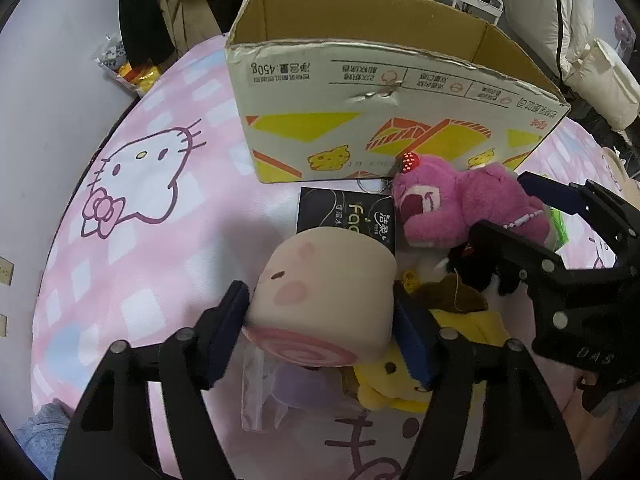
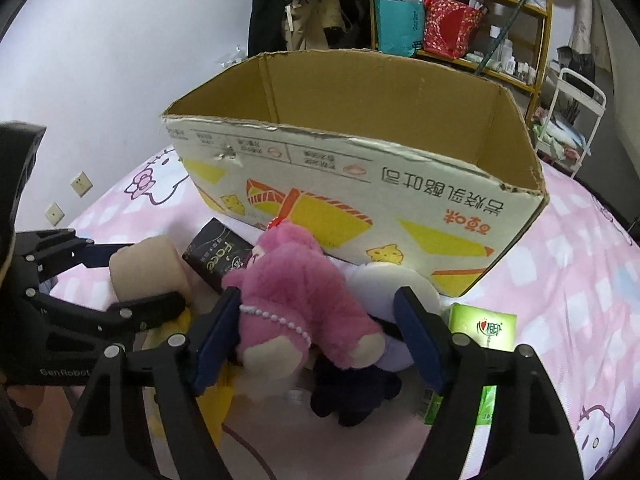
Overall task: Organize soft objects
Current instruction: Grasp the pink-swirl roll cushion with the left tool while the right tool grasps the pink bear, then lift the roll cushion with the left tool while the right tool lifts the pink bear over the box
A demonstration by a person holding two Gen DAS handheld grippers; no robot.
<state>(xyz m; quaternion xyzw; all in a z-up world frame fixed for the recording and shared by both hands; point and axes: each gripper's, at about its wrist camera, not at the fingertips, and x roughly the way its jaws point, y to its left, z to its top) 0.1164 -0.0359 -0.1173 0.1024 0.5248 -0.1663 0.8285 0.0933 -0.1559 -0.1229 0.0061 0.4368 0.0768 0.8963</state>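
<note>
Fingers of the left gripper [image 1: 322, 320] pinch one roll plush [image 1: 324, 300]. Right gripper [image 2: 320, 340] straddles one pink bear [image 2: 296, 304], left pad touching, right pad clear. Both toys lie on the bedsheet [image 1: 160, 240] before one box [image 2: 360, 184]. Nearby: one yellow plush [image 1: 400, 384], one black pack [image 1: 344, 212], one green pack [image 2: 486, 328].
</note>
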